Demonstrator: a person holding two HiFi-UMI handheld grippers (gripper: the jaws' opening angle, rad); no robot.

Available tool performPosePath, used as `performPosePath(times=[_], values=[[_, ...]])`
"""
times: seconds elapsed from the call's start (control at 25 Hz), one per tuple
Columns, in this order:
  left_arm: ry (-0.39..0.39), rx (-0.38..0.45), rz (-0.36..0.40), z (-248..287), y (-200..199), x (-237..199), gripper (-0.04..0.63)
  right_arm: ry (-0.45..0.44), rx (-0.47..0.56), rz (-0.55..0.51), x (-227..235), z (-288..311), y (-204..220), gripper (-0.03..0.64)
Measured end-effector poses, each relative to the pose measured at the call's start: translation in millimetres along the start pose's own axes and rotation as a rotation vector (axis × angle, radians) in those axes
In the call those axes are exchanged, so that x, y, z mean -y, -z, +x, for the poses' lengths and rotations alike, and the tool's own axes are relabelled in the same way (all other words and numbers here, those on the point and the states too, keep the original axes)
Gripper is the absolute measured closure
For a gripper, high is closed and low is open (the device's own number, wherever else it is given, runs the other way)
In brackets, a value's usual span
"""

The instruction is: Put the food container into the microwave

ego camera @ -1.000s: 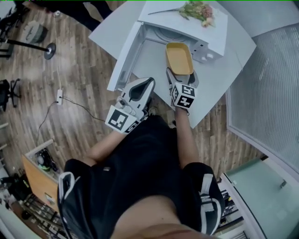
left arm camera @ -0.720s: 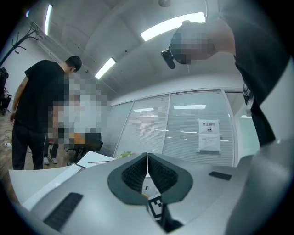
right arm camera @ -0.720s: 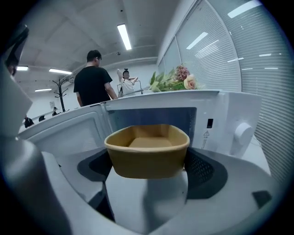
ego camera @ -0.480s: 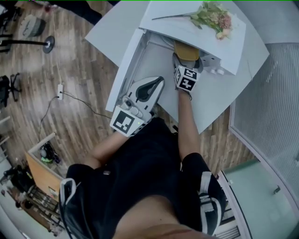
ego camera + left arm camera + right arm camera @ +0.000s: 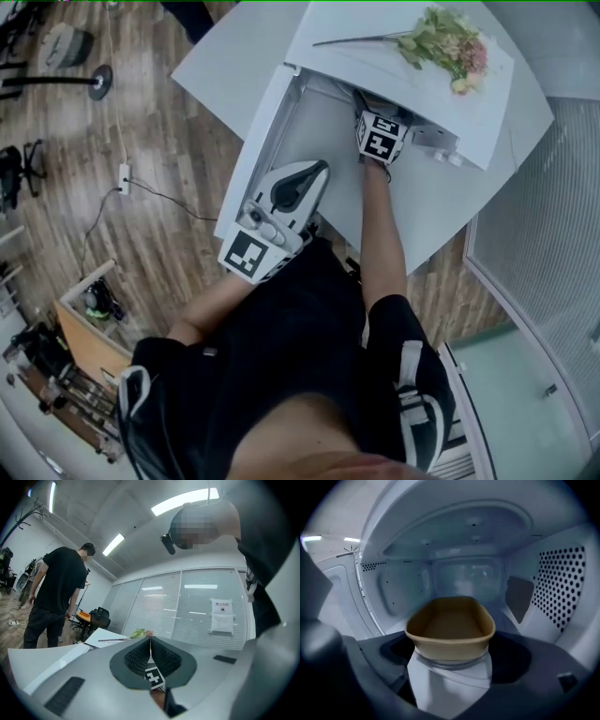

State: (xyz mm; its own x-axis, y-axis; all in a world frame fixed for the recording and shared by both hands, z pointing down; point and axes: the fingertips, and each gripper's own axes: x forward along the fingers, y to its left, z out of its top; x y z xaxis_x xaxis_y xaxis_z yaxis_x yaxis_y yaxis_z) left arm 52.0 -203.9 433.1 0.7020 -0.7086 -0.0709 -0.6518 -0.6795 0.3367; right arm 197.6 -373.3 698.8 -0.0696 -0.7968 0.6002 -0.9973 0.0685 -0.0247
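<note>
The tan food container [image 5: 451, 627] sits between the jaws of my right gripper [image 5: 451, 645], inside the white microwave's cavity [image 5: 473, 541], just above the glass turntable [image 5: 450, 663]. In the head view only the right gripper's marker cube [image 5: 380, 137] shows at the microwave's [image 5: 394, 70] mouth, and the container is hidden. The microwave door [image 5: 255, 145] hangs open to the left. My left gripper [image 5: 317, 171] is held back near the table's edge, its jaws together with nothing between them; in its own view the left gripper [image 5: 150, 641] points upward.
A bunch of flowers [image 5: 448, 45] lies on top of the microwave. The white table [image 5: 441, 202] carries the microwave. A perforated wall [image 5: 562, 583] lines the cavity's right side. A person in black [image 5: 54, 597] stands off to the left. A cable [image 5: 159, 202] runs across the wooden floor.
My right gripper has carried the container forward from in front of the microwave into its cavity, out of the head view. The left gripper has stayed about where it was.
</note>
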Motion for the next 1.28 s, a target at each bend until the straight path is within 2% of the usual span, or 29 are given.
performPosePath(times=[0.28, 0.56, 0.76, 0.88, 0.92, 0.96, 1.0, 1.04, 1.16, 1.28], values=[[0.007, -0.013, -0.013, -0.7, 1.5, -7.4, 0.572, -0.014, -0.1, -0.013, -3.9, 18.1, 17.4, 0.11], [0.029, -0.022, -0.016, -3.9, 2.7, -0.6, 0.572, -0.018, -0.092, 0.026, -1.6, 11.3, 17.8, 0.107], [0.045, -0.002, 0.01, -15.2, -4.6, 18.3, 0.572, -0.004, -0.051, -0.005, -6.9, -34.6, 23.4, 0.109], [0.046, 0.015, 0.029, -23.1, -6.1, 35.6, 0.572, -0.037, -0.007, -0.012, -12.8, -85.1, 31.2, 0.112], [0.047, 0.023, 0.039, -25.8, -6.5, 42.0, 0.572, -0.048, 0.015, -0.006, -13.7, -103.8, 32.5, 0.136], [0.048, 0.032, 0.052, -29.3, -6.7, 48.4, 0.572, -0.053, 0.037, -0.002, -14.5, -123.1, 33.8, 0.192], [0.048, 0.04, 0.068, -33.7, -6.7, 54.4, 0.572, -0.055, 0.058, 0.001, -15.7, -142.3, 35.5, 0.301], [0.047, 0.047, 0.085, -38.8, -6.5, 59.5, 0.572, -0.058, 0.075, 0.004, -17.6, -160.6, 37.5, 0.378], [0.029, 0.058, 0.108, -54.8, -7.2, 73.9, 0.572, -0.084, 0.107, 0.029, -21.1, -207.2, 41.7, 0.441], [0.011, 0.061, 0.13, -73.6, -9.5, 87.7, 0.572, -0.103, 0.156, 0.063, -21.4, -250.8, 37.3, 0.542]])
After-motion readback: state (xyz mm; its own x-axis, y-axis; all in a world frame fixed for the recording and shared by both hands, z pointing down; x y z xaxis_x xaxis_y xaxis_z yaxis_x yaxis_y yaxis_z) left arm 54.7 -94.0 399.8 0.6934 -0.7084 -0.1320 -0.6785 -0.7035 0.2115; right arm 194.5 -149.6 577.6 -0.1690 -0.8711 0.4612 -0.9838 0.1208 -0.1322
